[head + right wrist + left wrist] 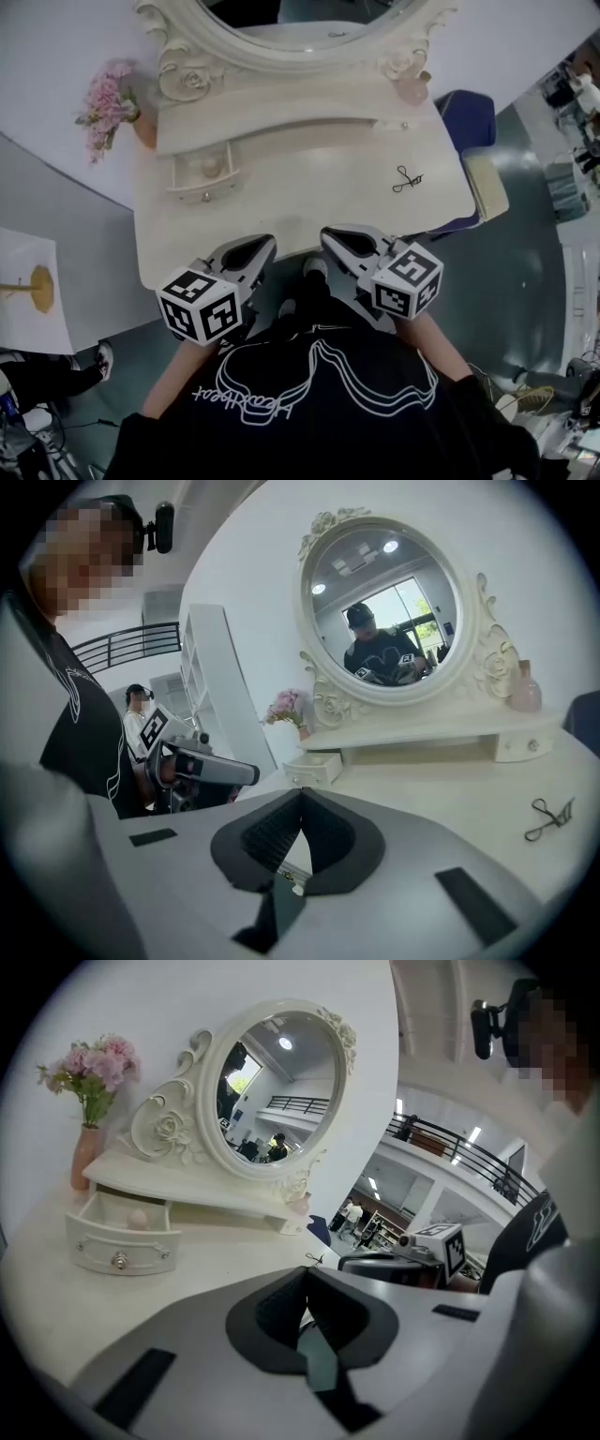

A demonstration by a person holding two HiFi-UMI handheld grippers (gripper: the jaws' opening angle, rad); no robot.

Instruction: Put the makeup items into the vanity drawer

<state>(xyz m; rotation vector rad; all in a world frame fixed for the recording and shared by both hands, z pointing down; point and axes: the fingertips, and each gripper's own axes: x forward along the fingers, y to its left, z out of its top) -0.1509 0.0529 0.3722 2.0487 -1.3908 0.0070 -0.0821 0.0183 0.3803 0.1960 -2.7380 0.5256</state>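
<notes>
**A:** what's the grip status rn?

**B:** left gripper (265, 244) and right gripper (330, 234) are both clamped closed and empty, at the bench (309, 202) edge.

**A:** makeup?

**B:** curler (407, 179) lies on the bench's right. drawer (200, 180) is open on the left with a pink thing (211, 166) inside.

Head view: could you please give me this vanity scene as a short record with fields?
drawer: open, left side of the vanity, pale rounded item inside
eyelash curler: lying on the tabletop, right side, untouched
left tool: shut, empty, at the table's front edge
right tool: shut, empty, beside the left one
flowers: at the vanity's left end
</notes>
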